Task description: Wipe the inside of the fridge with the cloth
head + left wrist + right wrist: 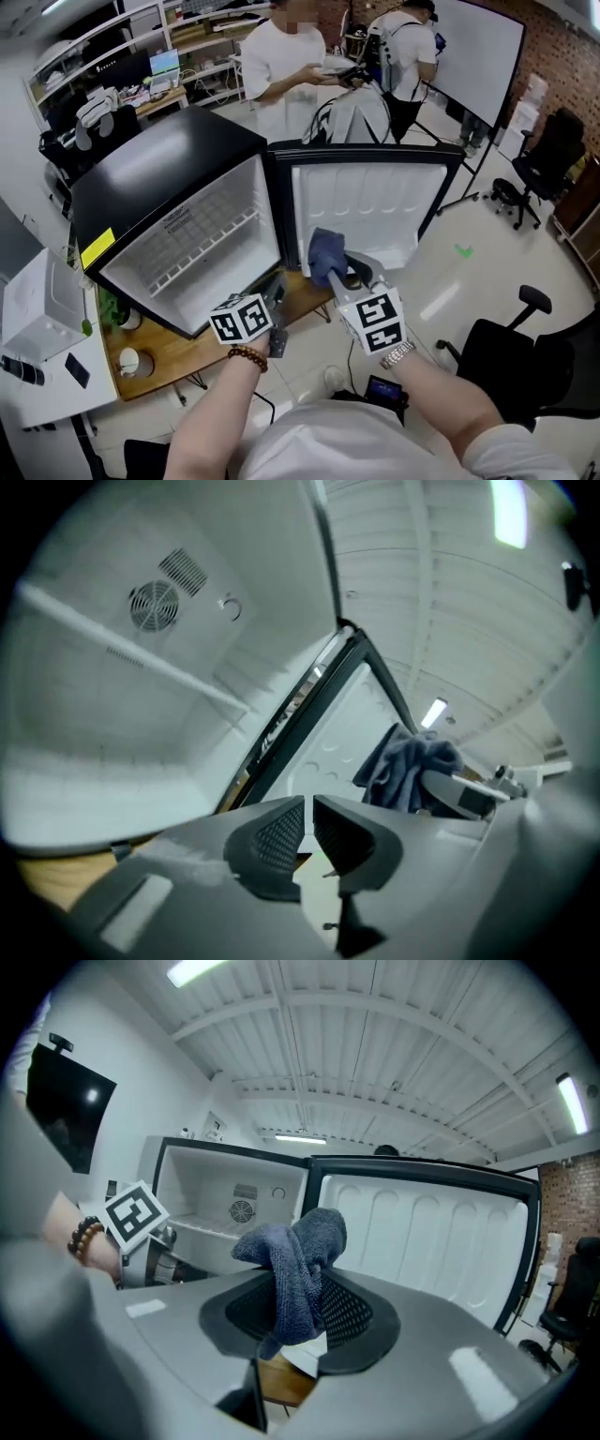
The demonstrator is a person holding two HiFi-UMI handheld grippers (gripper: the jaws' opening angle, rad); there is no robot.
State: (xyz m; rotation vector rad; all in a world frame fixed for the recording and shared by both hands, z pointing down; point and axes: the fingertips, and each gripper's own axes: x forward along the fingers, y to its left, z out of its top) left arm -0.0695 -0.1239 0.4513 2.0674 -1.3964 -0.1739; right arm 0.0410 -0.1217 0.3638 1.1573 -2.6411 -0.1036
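Observation:
A black mini fridge (169, 159) stands on a wooden table with its white inside (202, 239) bare; its door (366, 202) is swung open to the right. My right gripper (336, 277) is shut on a bunched blue cloth (326, 251) and holds it up in front of the door's inner panel. In the right gripper view the cloth (295, 1260) hangs between the jaws of the right gripper (298, 1307). My left gripper (278, 286) hovers by the fridge's lower front corner. Its jaws (308, 817) are shut, with only a slit between the pads and nothing in it.
The wooden table (178, 364) carries two cups (129, 361) left of the fridge. A white box (37, 305) stands further left. Black office chairs (525, 366) are at the right. Two people (281, 56) stand behind the fridge near a whiteboard (478, 56).

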